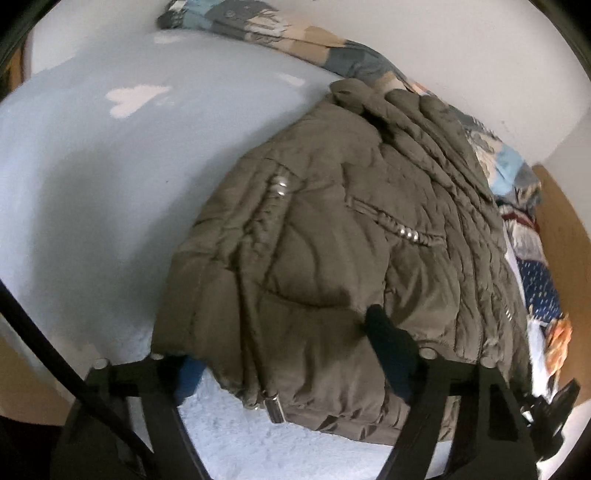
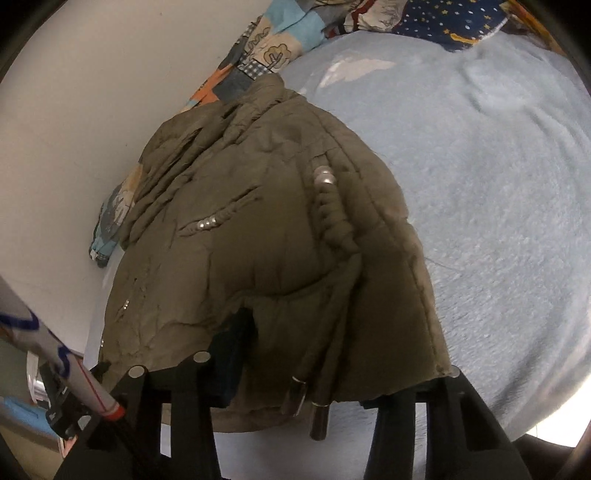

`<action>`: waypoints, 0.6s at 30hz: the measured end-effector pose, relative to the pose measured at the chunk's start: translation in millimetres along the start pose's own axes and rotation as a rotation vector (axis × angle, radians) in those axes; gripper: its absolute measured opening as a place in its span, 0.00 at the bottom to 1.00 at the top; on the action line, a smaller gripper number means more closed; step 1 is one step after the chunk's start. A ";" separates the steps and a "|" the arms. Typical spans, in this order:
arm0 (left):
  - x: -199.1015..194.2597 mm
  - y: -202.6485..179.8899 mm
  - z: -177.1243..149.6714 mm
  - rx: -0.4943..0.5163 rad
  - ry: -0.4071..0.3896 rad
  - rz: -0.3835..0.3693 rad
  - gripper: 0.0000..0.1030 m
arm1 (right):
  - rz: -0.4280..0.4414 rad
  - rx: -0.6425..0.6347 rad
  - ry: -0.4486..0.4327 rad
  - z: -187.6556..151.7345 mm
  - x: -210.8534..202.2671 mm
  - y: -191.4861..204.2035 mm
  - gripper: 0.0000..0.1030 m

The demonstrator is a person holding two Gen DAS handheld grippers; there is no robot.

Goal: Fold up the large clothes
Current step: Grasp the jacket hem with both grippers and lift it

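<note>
An olive padded jacket (image 1: 332, 236) lies folded into a thick bundle on a pale blue fleece blanket (image 1: 92, 192). Its hem with zipper ends faces me. My left gripper (image 1: 284, 343) straddles the near left corner of the hem: one finger (image 1: 188, 376) is tucked under the fabric and the other (image 1: 388, 350) presses into the top. In the right wrist view the jacket (image 2: 266, 229) fills the middle. My right gripper (image 2: 343, 347) holds the near right corner. Its left finger (image 2: 232, 354) digs into the padding, and the other finger is hidden under the hem.
A patchwork quilt (image 1: 288, 33) is bunched along the white wall (image 1: 461, 48) behind the jacket, also seen at top as quilt (image 2: 280, 44). A wooden bed frame (image 1: 561, 236) runs at the right. Open blanket (image 2: 498, 203) spreads beside the jacket.
</note>
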State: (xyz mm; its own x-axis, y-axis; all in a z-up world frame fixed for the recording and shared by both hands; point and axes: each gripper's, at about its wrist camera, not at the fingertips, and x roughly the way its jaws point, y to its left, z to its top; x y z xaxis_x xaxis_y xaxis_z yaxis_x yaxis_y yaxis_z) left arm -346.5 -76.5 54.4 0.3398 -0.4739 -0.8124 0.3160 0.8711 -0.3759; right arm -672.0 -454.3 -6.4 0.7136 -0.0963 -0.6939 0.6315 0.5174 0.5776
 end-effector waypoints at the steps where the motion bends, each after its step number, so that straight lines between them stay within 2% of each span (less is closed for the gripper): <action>1: 0.7 -0.1 -0.5 0.006 -0.004 0.011 0.68 | -0.004 0.009 0.000 -0.2 1.0 -2.1 0.48; 8: 3.3 0.3 -4.0 0.019 -0.023 0.035 0.65 | 0.033 0.084 0.003 -1.3 3.9 -15.4 0.50; 18: 7.8 -15.1 -7.2 0.104 -0.041 0.107 0.66 | 0.034 0.073 -0.003 -0.6 4.2 -11.5 0.50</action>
State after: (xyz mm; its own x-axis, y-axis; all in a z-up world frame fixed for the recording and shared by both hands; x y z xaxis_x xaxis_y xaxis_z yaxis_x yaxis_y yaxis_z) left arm -355.0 -92.5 50.5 0.4115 -0.3855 -0.8259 0.3652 0.9000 -0.2381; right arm -676.5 -460.1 -16.2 0.7358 -0.0826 -0.6721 0.6272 0.4575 0.6304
